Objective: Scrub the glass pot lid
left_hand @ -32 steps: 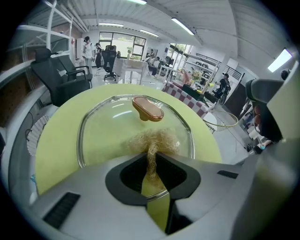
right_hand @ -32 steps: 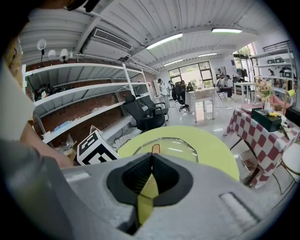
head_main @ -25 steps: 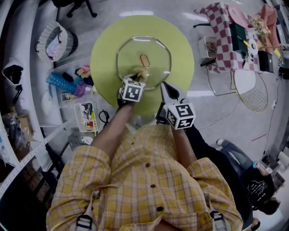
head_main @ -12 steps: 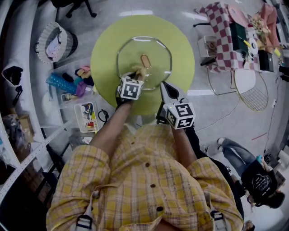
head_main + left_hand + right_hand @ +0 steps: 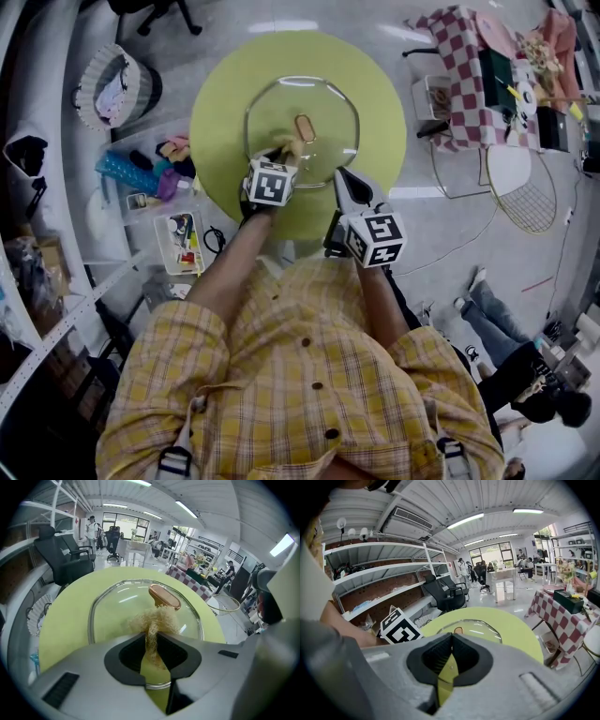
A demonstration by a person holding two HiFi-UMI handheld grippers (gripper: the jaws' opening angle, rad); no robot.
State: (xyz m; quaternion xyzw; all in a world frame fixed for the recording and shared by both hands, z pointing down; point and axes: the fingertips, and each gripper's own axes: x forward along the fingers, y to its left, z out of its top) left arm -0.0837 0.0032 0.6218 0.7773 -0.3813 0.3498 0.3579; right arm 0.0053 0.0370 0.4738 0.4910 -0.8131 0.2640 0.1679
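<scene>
Left gripper (image 5: 284,155), in the head view, reaches toward 12 o'clock over the round yellow-green table (image 5: 214,103) and sets a tan scrubbing wad (image 5: 290,149) on the glass pot lid (image 5: 330,101). The lid lies flat at the table's middle, and the wad sits just beside its copper-coloured handle (image 5: 305,126), at about 7 o'clock of it. The right gripper (image 5: 345,185) hangs near the lid's rim at about 5 o'clock; whether it touches the glass I cannot tell. In the left gripper view the jaws are pinched on the wad's thin stem, and its frizzy head (image 5: 154,619) spreads over the glass at 6 o'clock of the handle (image 5: 164,596). In the right gripper view the jaws are pressed together with nothing between them, and the lid (image 5: 474,630) lies ahead at 12 o'clock. The lid looks stiff, smooth and probably slippery, breakable if knocked, and free to slide on the bare table. The handle seems the surest place to hold it, or its rim to pin it down. The wad looks soft and springy, so it should yield under light pressure.
</scene>
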